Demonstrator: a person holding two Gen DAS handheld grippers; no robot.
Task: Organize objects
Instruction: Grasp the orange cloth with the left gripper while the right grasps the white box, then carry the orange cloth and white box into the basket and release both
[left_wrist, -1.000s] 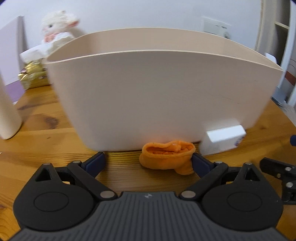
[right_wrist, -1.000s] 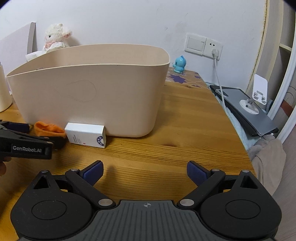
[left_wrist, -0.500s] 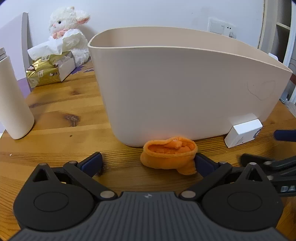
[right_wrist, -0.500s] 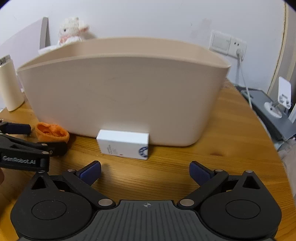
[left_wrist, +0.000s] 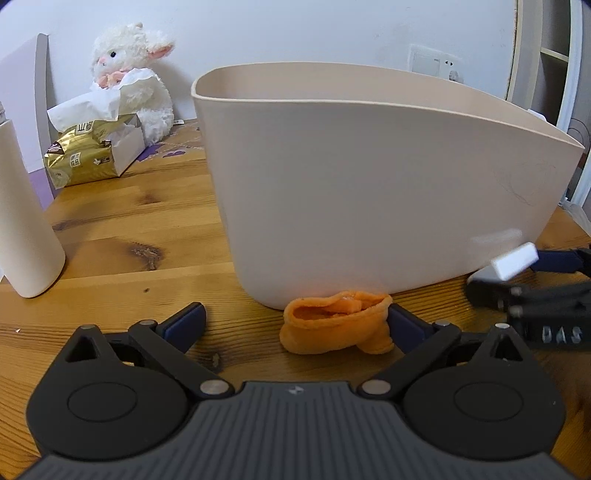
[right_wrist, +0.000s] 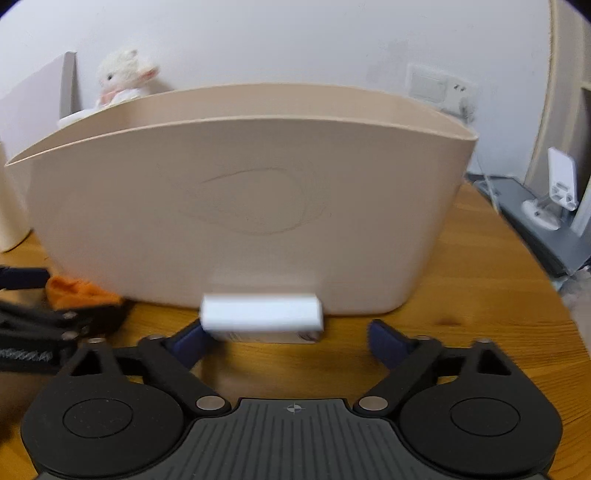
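On the wooden table (left_wrist: 122, 229), close against the near wall of the beige bin (left_wrist: 369, 192), my left gripper (left_wrist: 295, 321) stands with its fingers spread wide, and the small orange sock (left_wrist: 334, 325) lies between them, pressed near the right blue pad while the left pad has bare wood in front of it. The sock's far edge sits just at the foot of the bin, so there is little room beyond it. My right gripper (right_wrist: 286, 338) is also spread wide, low over the table, with the white box (right_wrist: 262, 319) lying between its fingers, just beside the left pad and well apart from the right one. The box rests along the base of the bin wall; whether it touches the wall I cannot tell, since that view is blurred. To the left of the bin the table is open up to a white bottle (left_wrist: 22, 221), a gold tissue pack (left_wrist: 85, 151) and a plush lamb (left_wrist: 136, 81) by the wall. To the right, bare wood runs to the table's rounded edge.
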